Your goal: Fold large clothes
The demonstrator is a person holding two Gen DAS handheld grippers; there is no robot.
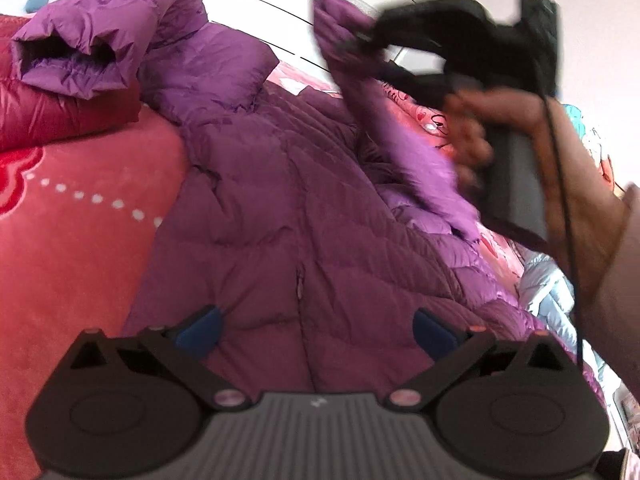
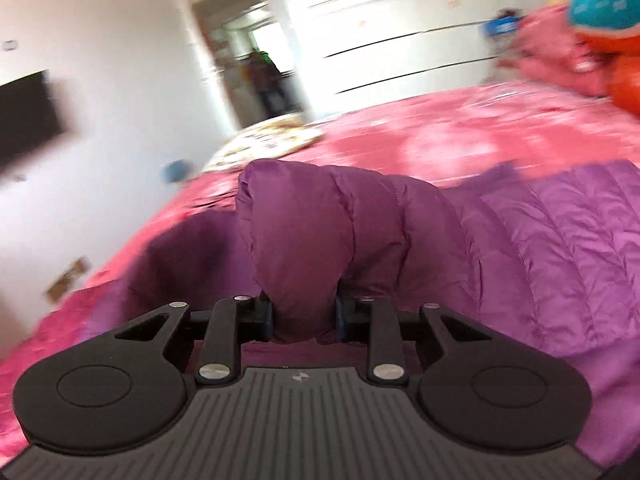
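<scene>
right gripper [image 2: 304, 318] fingers pinching the purple coat [image 1: 280, 208] sleeve [image 2: 320, 232]; left gripper [image 1: 316, 330] hanging wide open, empty. best laying sleeve flat across coat body w/o bunching.

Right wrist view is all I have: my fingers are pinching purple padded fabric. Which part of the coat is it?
Observer: A sleeve, lifted off the bed by the right gripper.
Operator: Where's the left gripper?
Observer: The left gripper hangs open above the coat's front, holding nothing.
Operator: And the other sleeve?
Observer: The other sleeve lies across a red garment, cuff opening showing.
</scene>
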